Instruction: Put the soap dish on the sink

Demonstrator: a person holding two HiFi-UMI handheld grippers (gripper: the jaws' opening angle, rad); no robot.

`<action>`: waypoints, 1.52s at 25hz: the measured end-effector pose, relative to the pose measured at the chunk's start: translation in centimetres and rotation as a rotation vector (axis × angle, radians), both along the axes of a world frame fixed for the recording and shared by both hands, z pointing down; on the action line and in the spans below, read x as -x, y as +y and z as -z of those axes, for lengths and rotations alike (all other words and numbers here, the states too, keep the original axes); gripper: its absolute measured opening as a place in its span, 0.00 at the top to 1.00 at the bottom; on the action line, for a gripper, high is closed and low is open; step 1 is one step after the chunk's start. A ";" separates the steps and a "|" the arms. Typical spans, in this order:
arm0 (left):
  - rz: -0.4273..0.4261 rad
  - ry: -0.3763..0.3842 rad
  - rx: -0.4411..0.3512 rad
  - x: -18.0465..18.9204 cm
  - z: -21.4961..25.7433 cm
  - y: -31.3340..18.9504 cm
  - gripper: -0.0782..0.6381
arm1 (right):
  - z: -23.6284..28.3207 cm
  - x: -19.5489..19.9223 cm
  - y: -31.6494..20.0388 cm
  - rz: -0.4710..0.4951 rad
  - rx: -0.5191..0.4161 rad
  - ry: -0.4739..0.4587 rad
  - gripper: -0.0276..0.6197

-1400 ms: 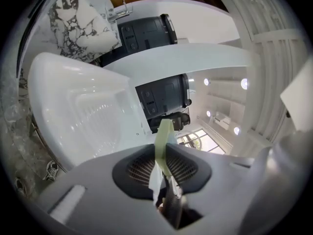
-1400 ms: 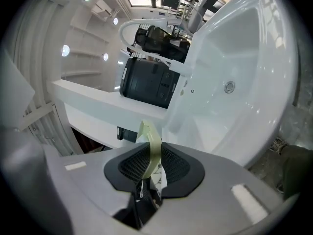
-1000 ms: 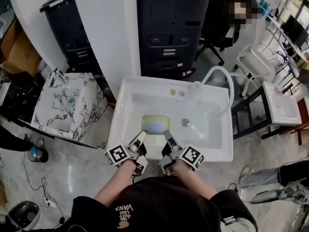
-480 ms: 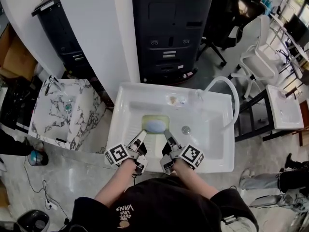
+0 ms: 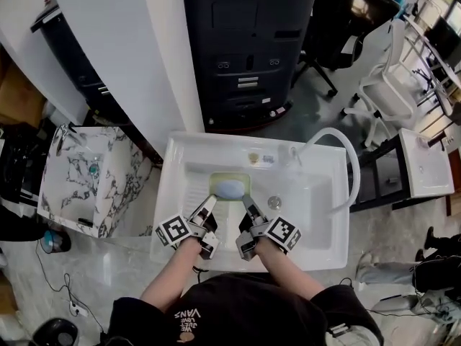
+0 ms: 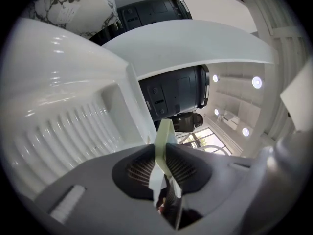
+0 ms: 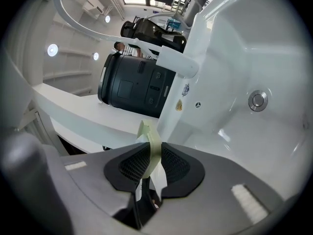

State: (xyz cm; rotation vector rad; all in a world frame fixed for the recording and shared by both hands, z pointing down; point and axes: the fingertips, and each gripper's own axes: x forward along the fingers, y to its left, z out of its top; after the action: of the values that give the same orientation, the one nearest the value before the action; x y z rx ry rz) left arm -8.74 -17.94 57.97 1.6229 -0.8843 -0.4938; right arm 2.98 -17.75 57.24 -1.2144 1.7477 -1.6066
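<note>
The person wears a black top [image 5: 238, 305] with white lettering on the chest. The left gripper [image 5: 209, 205] and right gripper [image 5: 247, 203] have grey moulded bodies. Each carries a cube [image 5: 175, 231] faced with black-and-white square markers. The pads [image 6: 139, 169] are black and finely ribbed, set in matt grey shells.

A white sink [image 5: 320, 256] is stood on the pale marbled floor [image 5: 108, 265]. A round drain [image 5: 274, 202] is set in its basin, right of centre. A ribbed slope [image 6: 63, 131] is formed at the left. Two small labels [image 5: 254, 158] are stuck at the far ledge.
</note>
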 end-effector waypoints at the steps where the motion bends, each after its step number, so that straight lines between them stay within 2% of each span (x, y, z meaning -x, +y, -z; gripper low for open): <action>1: 0.000 -0.001 0.006 -0.1 -0.3 -0.4 0.72 | -0.3 -0.1 -0.3 -0.004 0.005 -0.001 0.85; 27: 0.022 -0.011 0.121 -1.3 -5.8 -7.4 0.72 | -5.7 -1.4 -7.3 -0.037 0.095 0.008 0.85; 38: 0.032 0.012 0.177 -1.3 -7.5 -9.1 0.72 | -7.2 -1.5 -9.0 -0.062 0.125 0.001 0.85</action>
State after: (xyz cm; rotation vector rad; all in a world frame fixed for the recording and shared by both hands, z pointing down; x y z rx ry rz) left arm -7.46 -27.01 65.52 1.4453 -0.9197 -0.4343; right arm 4.45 -26.77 64.39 -1.3139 1.6151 -1.7002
